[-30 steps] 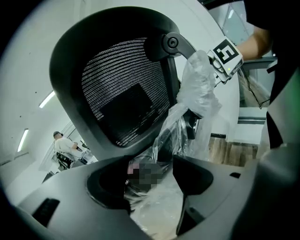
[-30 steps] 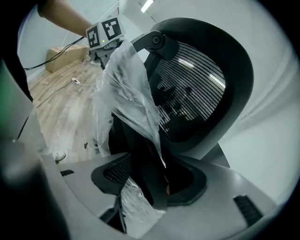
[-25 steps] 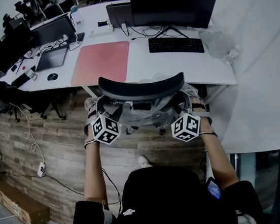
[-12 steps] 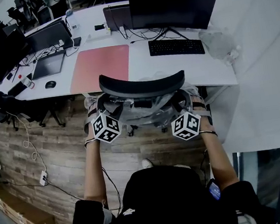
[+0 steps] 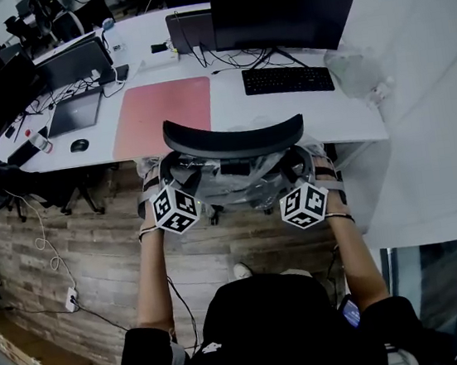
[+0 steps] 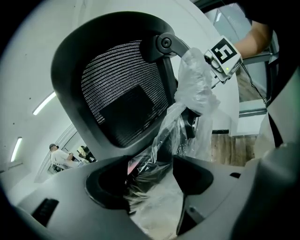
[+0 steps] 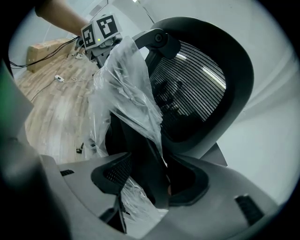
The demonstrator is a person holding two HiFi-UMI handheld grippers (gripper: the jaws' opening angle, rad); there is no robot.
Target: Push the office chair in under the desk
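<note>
As you stand behind the office chair (image 5: 234, 139) and look steeply down, its curved black top rail lies across the near edge of the white desk (image 5: 354, 117), between a pink mat (image 5: 164, 106) and a black keyboard (image 5: 287, 79). A dark monitor (image 5: 283, 12) stands further back on the desk. The chair's lower frame and base show on the wooden floor (image 5: 94, 237), just in front of the desk.

Both your arms reach forward to the back of the chair, one on each side. Your left gripper (image 6: 151, 176) has its jaws closed on a part of the chair frame that is bundled in crumpled clear plastic wrap (image 6: 197, 89); the film fills the space between the jaws. Your right gripper (image 7: 149, 183) is clamped on a bare black strut of the frame, and more of the wrap hangs beside it. Above each gripper rises the chair's mesh back (image 7: 187, 93).

The step in hand looks like the push itself. You have the chair by both sides and it faces the desk, but its base stands out in the open, so the seat does not seem to be fully under.

The next move calls for an even forward push from both grippers, so that the chair rolls straight and does not swivel. Watch that the left grip does not slide on the slippery film.
</note>
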